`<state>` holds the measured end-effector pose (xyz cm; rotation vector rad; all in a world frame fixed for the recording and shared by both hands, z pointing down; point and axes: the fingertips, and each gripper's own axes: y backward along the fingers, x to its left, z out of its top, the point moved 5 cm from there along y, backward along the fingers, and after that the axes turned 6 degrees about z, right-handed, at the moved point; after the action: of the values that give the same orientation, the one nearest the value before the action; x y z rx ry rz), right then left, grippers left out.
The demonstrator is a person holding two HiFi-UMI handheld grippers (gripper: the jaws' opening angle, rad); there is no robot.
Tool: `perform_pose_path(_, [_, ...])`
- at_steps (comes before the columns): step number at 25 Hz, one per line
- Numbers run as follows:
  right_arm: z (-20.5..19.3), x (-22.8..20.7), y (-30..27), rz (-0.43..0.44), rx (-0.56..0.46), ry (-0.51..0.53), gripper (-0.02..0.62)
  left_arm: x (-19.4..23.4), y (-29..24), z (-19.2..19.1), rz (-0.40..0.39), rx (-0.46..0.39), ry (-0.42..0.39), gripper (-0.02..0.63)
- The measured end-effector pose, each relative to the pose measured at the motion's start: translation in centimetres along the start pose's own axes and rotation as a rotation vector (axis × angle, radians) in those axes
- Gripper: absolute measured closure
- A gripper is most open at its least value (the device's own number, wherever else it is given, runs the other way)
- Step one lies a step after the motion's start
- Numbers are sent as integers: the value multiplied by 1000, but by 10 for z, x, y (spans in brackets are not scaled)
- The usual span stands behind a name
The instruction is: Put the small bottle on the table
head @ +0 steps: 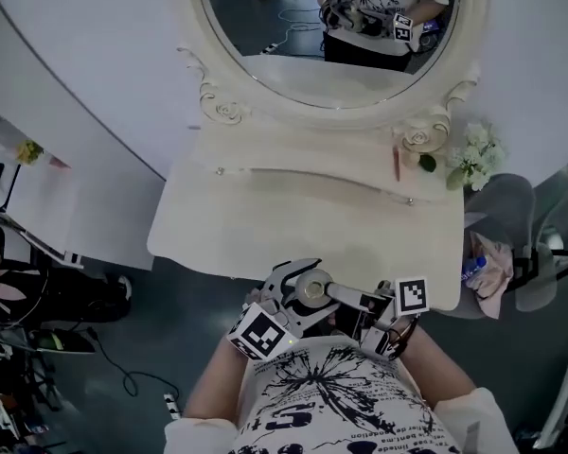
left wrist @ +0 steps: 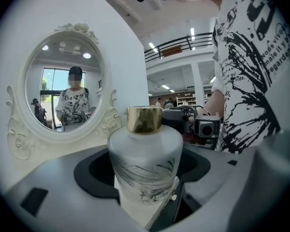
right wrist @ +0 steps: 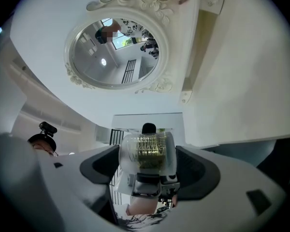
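Both grippers are held close to the person's body, just below the front edge of the white dressing table (head: 303,220). My left gripper (head: 301,289) (left wrist: 145,178) is shut on the body of a frosted white bottle (left wrist: 145,163) with black brush strokes and a gold cap (head: 313,288), held upright. My right gripper (head: 364,310) (right wrist: 147,166) points toward the left one. Its jaws press on both sides of a small clear bottle (right wrist: 147,151) with gold inside. That small bottle is too hidden to make out in the head view.
An oval mirror (head: 331,45) (left wrist: 63,83) (right wrist: 116,52) with a carved white frame stands at the back of the table. White flowers (head: 473,154) and a thin pink item (head: 396,164) lie at the table's right rear. A grey chair (head: 506,225) with bags stands to the right.
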<state>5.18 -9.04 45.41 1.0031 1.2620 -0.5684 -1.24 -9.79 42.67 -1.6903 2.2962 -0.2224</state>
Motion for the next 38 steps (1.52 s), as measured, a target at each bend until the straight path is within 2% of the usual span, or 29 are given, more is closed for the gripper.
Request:
perform_pose_path(9, [43, -38, -44, -8, -205, 39, 230, 77, -12, -31, -195, 6, -39, 256])
perform_pose_path(13, [55, -62, -51, 3, -288, 75, 232, 95, -21, -53, -234, 17, -77, 256])
perform_pose_path(20, [67, -103, -55, -49, -344, 62, 232, 114, -33, -93, -284, 33, -49, 256])
perform_pose_path(24, [74, -120, -50, -117, -358, 79, 232, 117, -42, -114, -282, 60, -16, 256])
perform_pose_path(28, [81, -136, -38, -254, -368, 141, 232, 118, -52, -138, -278, 104, 5, 256])
perform_pose_path(32, [84, -147, -27, -329, -383, 111, 241, 116, -66, -155, -279, 141, -14, 256])
perform_pose_path(34, [85, -150, -21, -344, -389, 91, 279, 113, -72, -161, -283, 155, -38, 256])
perform_pose_path(36, [86, -152, -18, -362, -397, 81, 352, 110, -78, -168, -291, 171, -51, 256])
perform_pose_path(38, [88, -155, -14, -380, -410, 73, 371, 109, -83, -172, -299, 186, -42, 256])
